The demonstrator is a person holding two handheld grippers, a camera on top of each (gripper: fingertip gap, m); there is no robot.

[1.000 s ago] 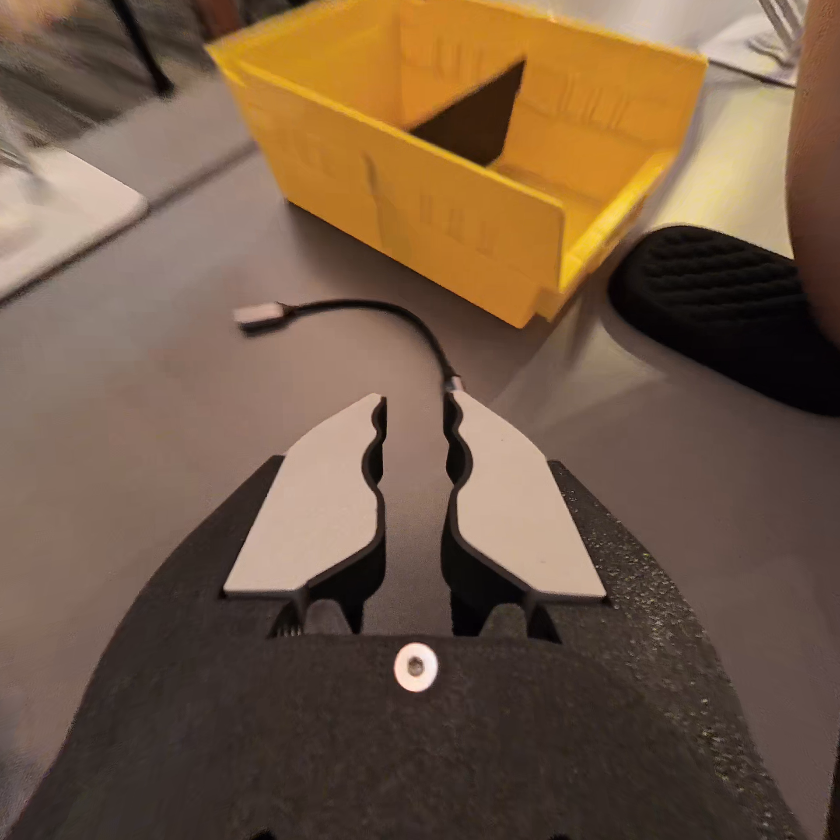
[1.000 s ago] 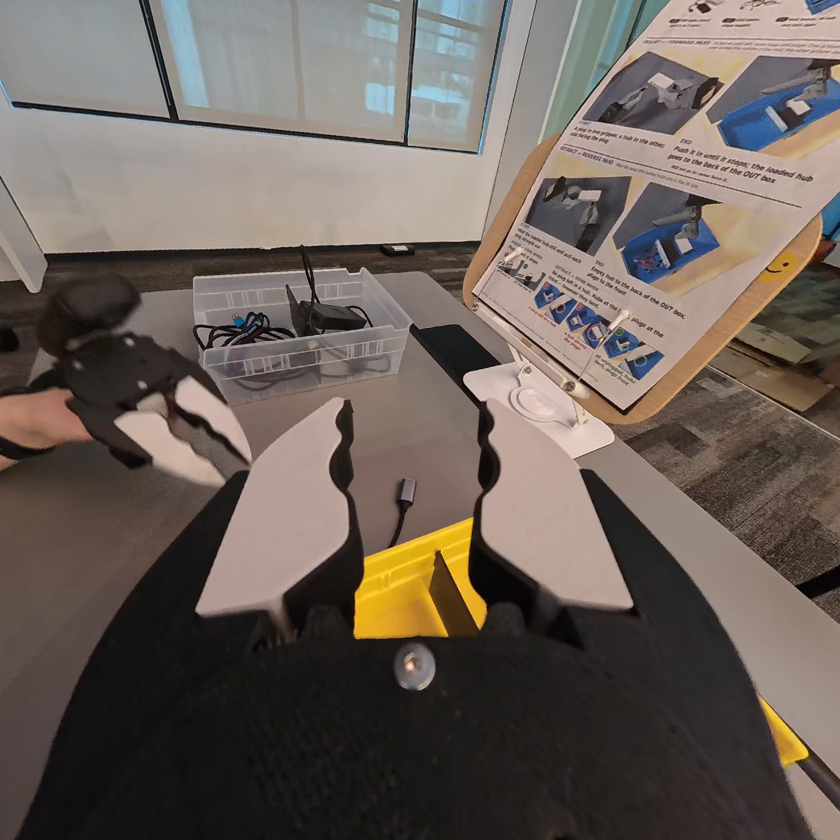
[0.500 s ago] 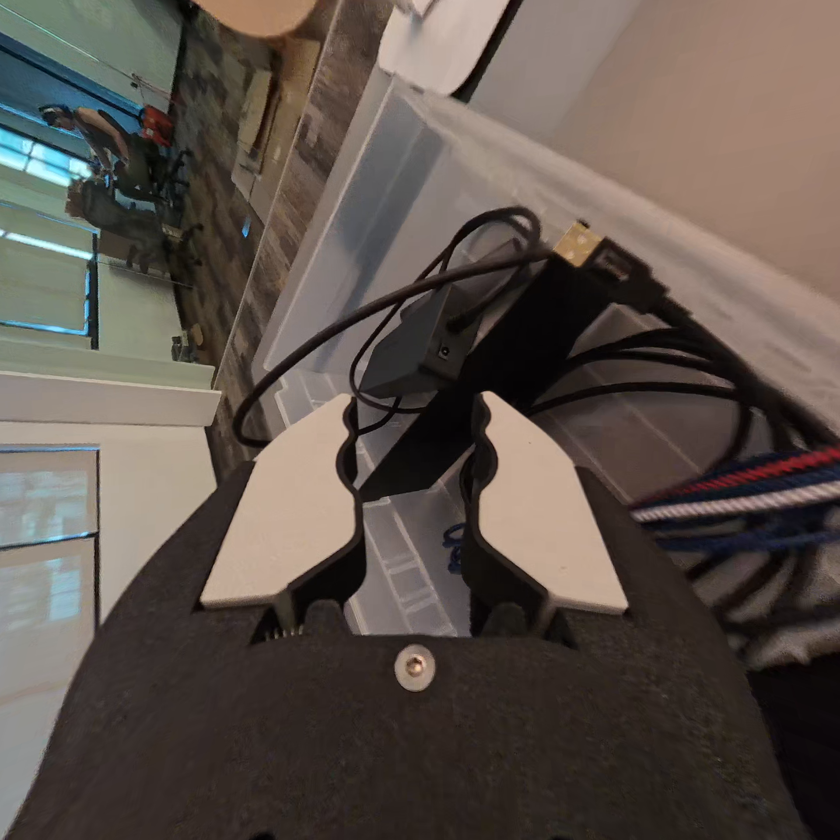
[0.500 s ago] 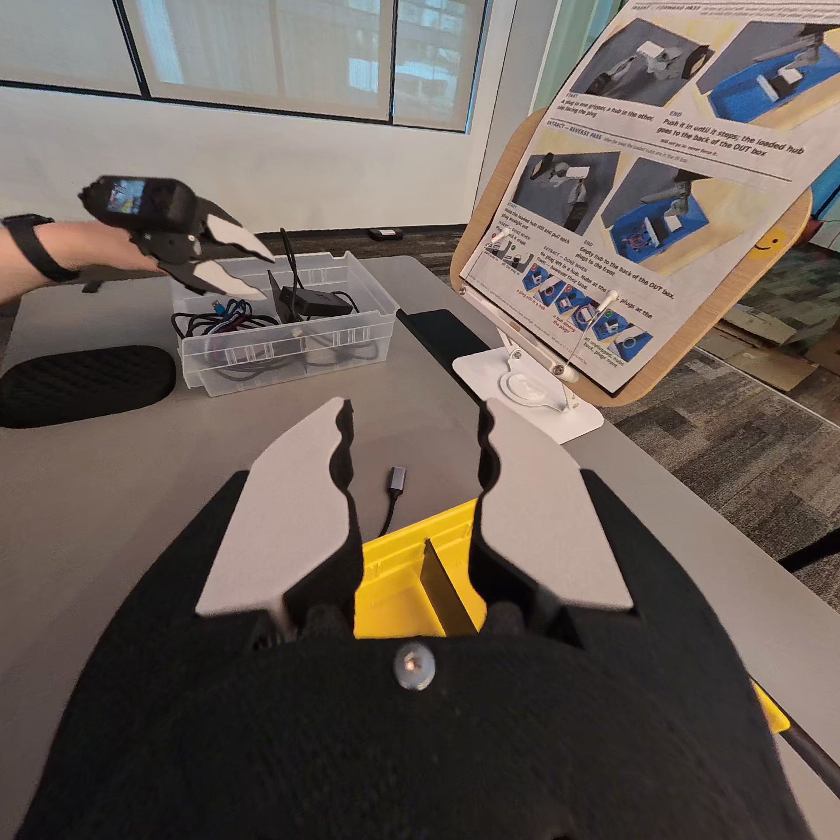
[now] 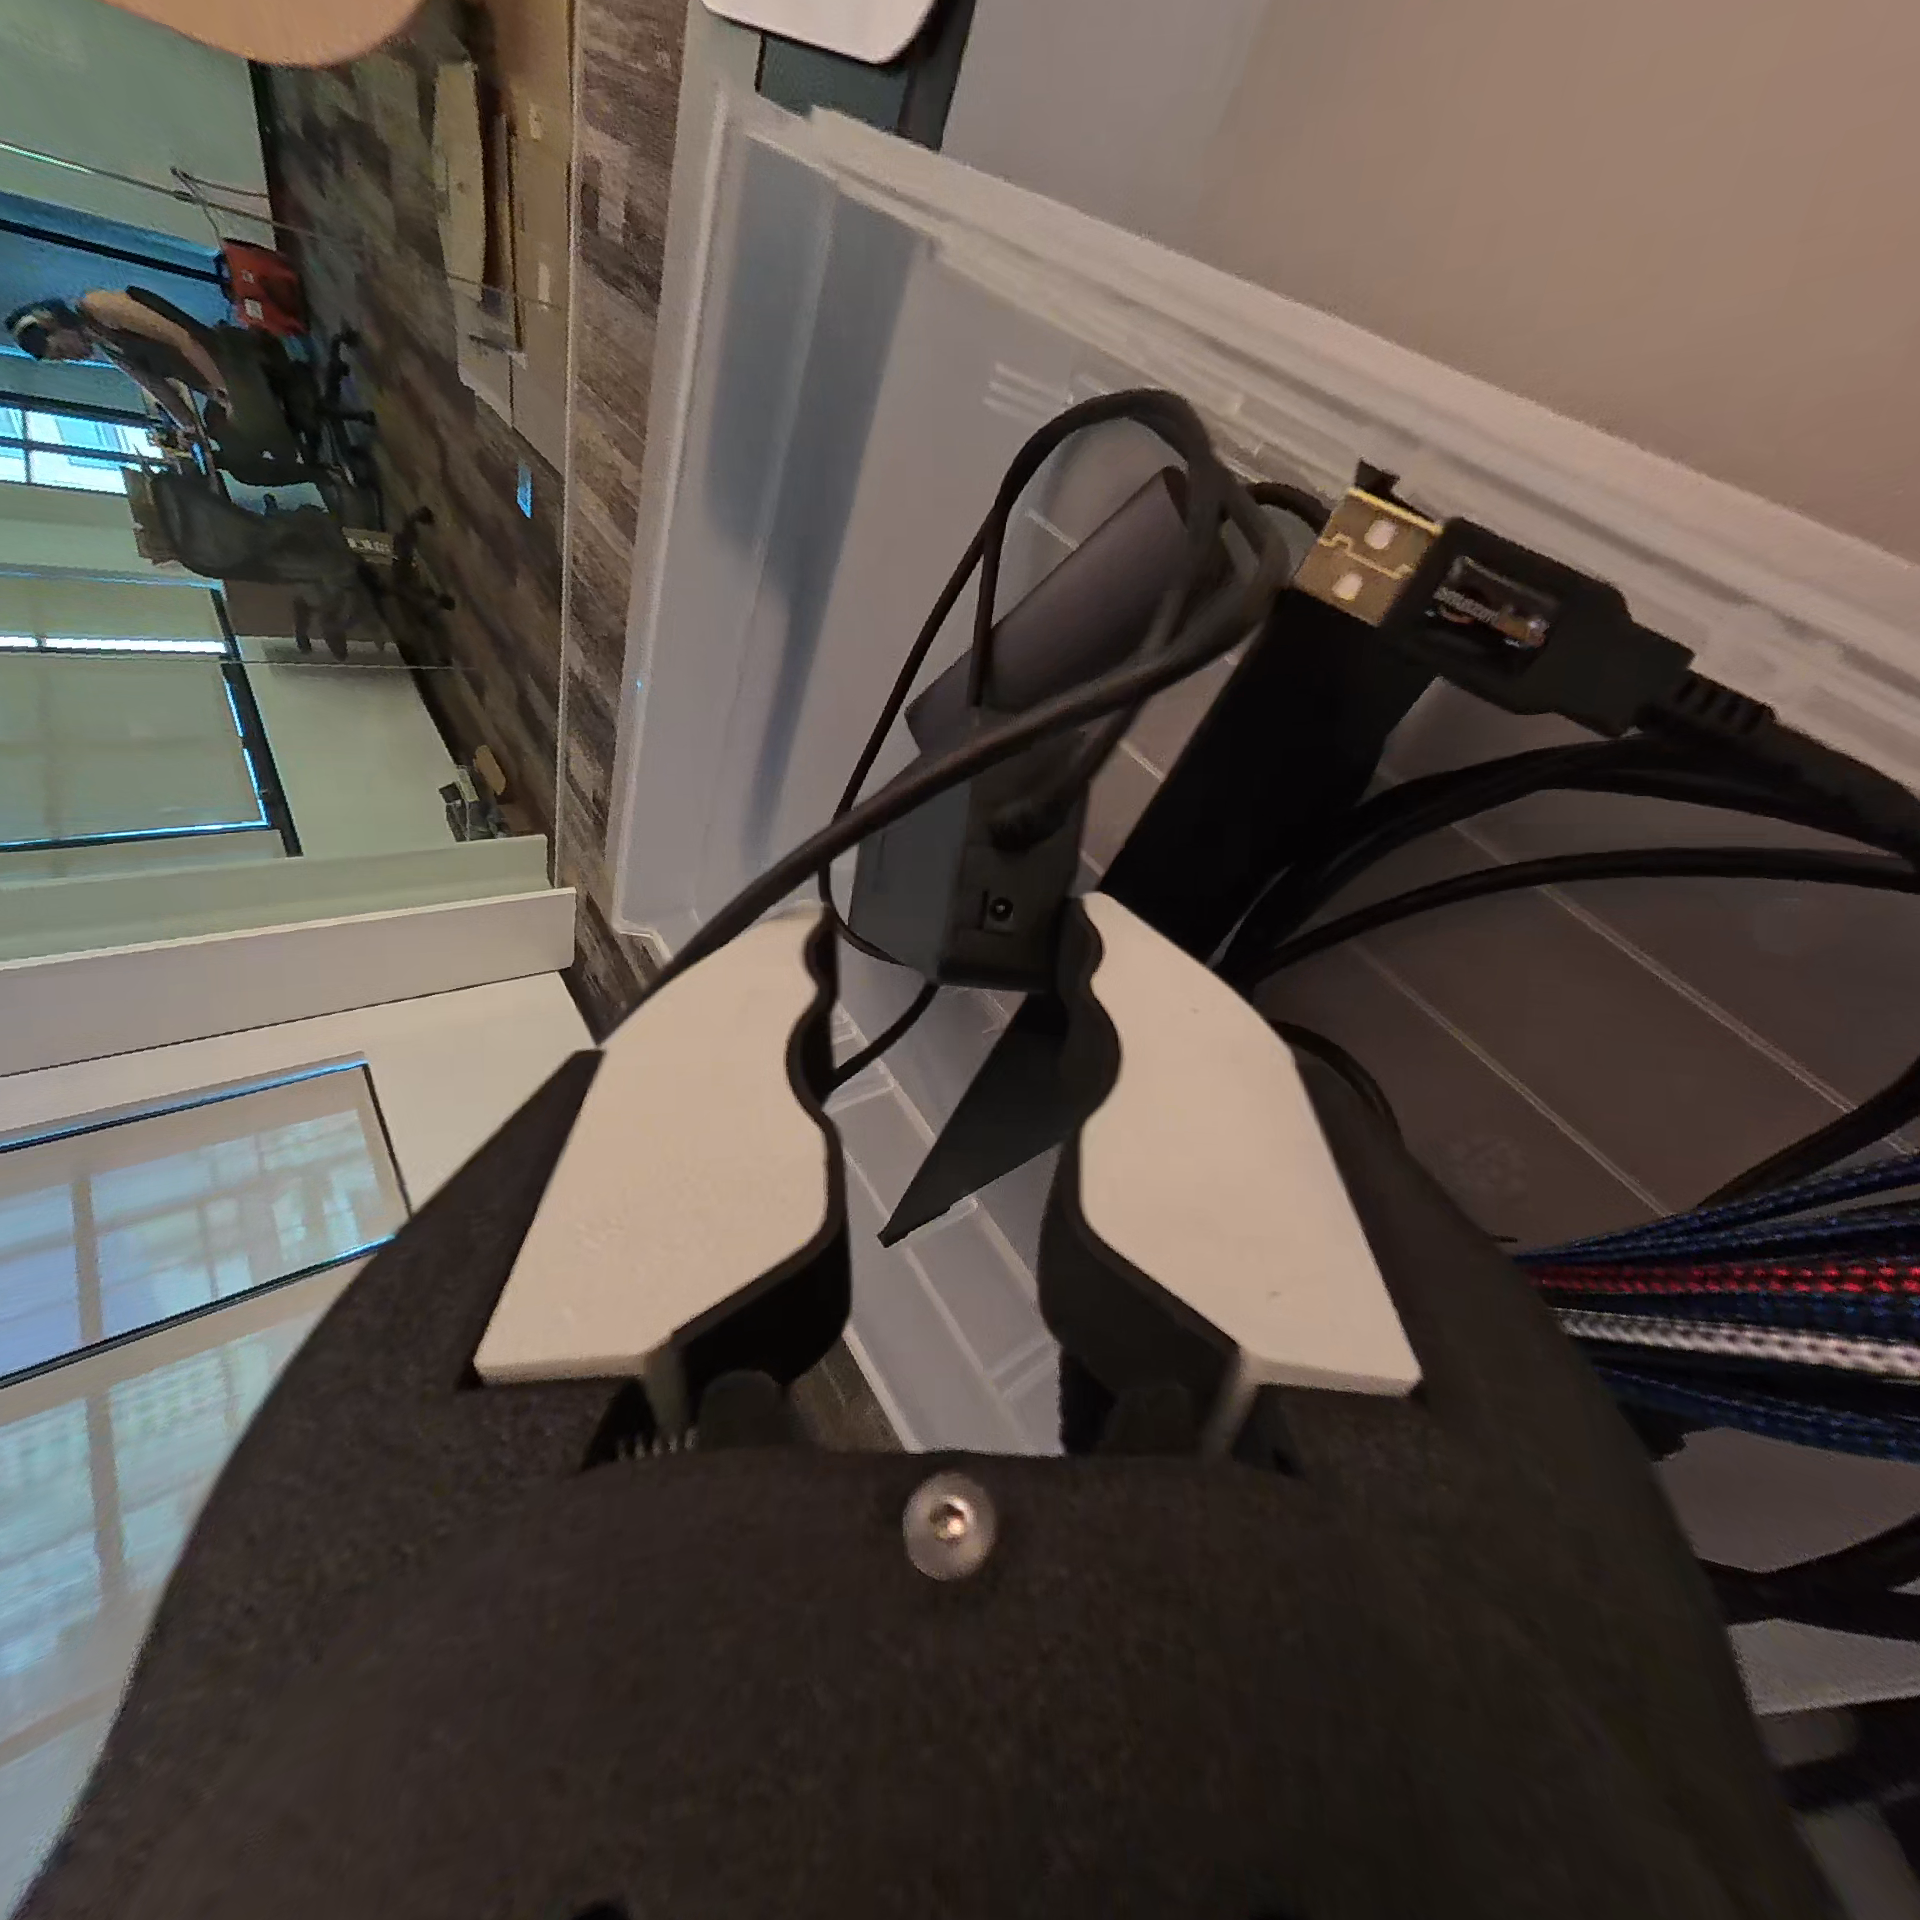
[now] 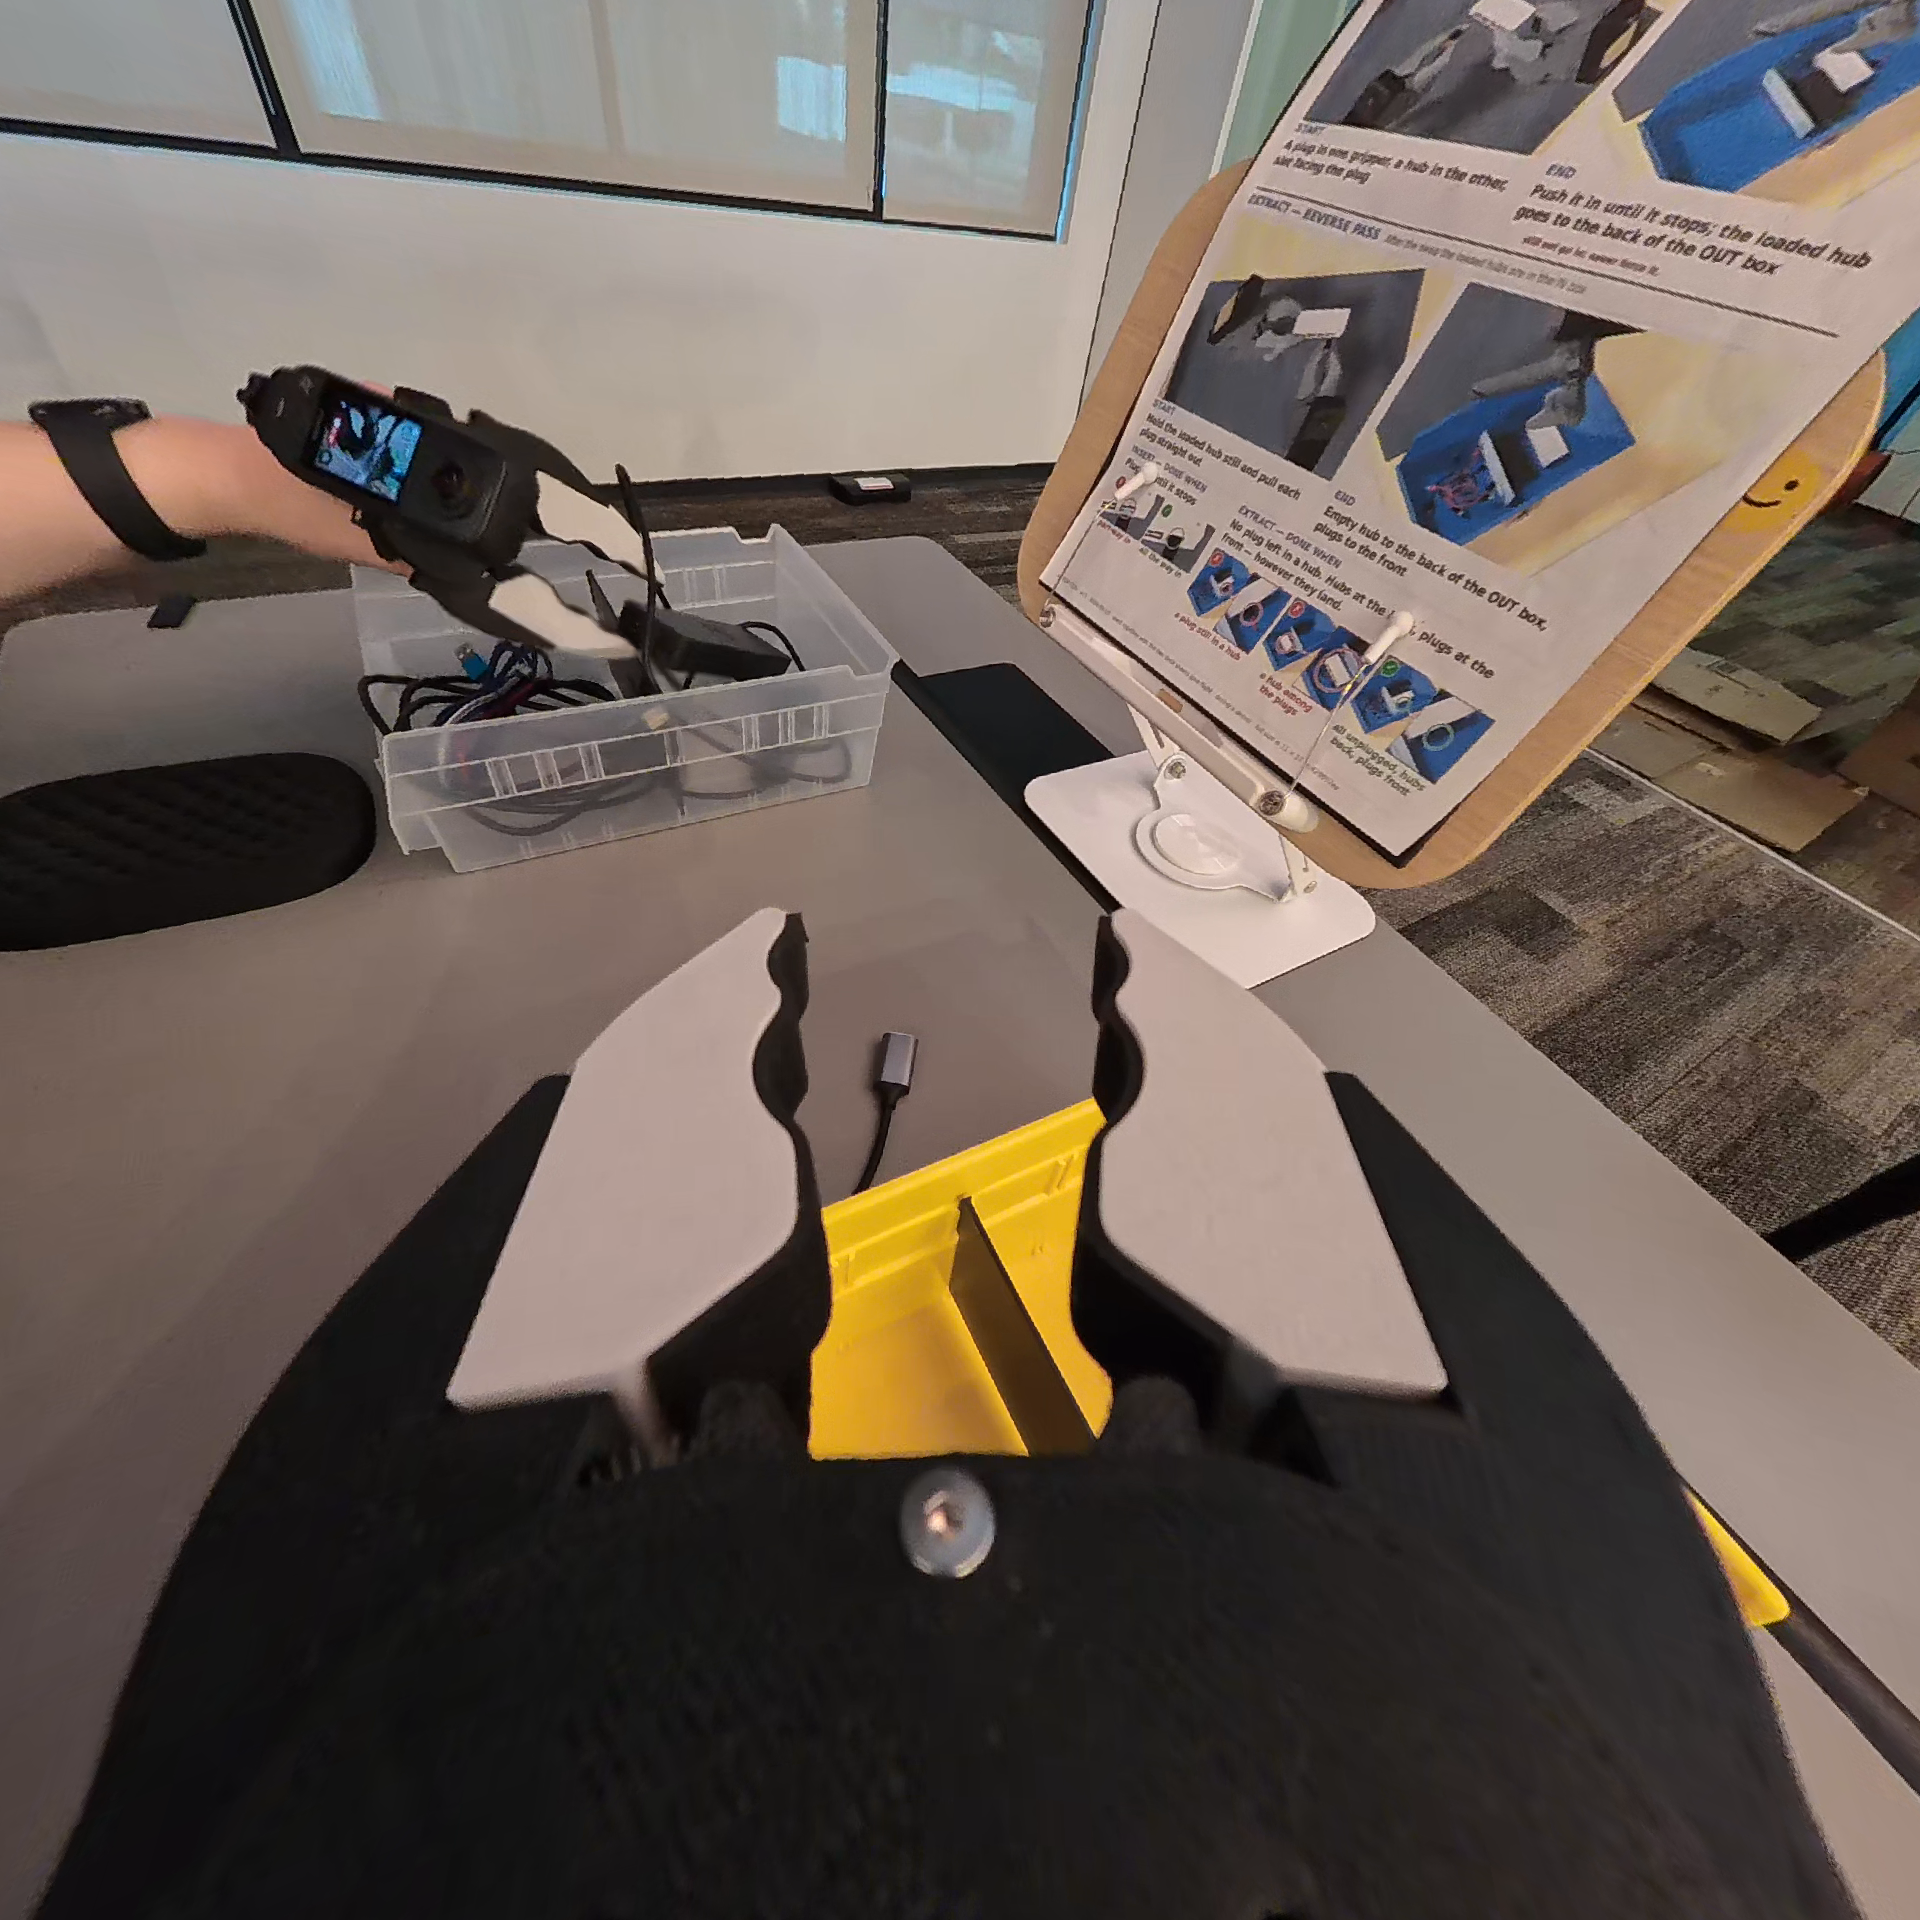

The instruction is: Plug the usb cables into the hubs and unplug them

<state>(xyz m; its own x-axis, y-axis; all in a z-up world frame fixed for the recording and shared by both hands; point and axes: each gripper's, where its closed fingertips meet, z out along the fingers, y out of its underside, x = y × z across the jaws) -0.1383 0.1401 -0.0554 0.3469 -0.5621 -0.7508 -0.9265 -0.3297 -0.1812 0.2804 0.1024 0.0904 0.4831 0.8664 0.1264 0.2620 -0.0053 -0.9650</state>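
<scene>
In the left wrist view, my left gripper [image 5: 945, 930] is open inside the clear plastic bin [image 5: 790, 436]. The near end of a dark grey USB hub [image 5: 966, 831] lies between its fingertips, with the hub's thin black cable [image 5: 935, 644] looped over it. A black USB cable with a gold plug [image 5: 1361, 556] rests on the bin's black divider [image 5: 1299, 727]. My right gripper [image 6: 951, 940] is open and empty above the yellow bin [image 6: 935, 1309]. A short black cable with a grey plug [image 6: 896, 1060] lies on the table ahead of it. The left gripper [image 6: 561, 613] also shows there, reaching into the clear bin [image 6: 623, 769].
Red, white and blue braided cables [image 5: 1714, 1309] fill the bin's right part. An instruction board on a white stand [image 6: 1455, 468] stands at the table's right edge. A black ribbed wrist pad [image 6: 156, 842] lies left of the clear bin. The table [image 6: 312, 1091] is grey. Across from one pair of fingers to the other is roughly 45 cm.
My left gripper swung from the table by the yellow bin into the clear bin, then moved closer until the hub's end sits between its tips. My right gripper stayed open, nearly in place.
</scene>
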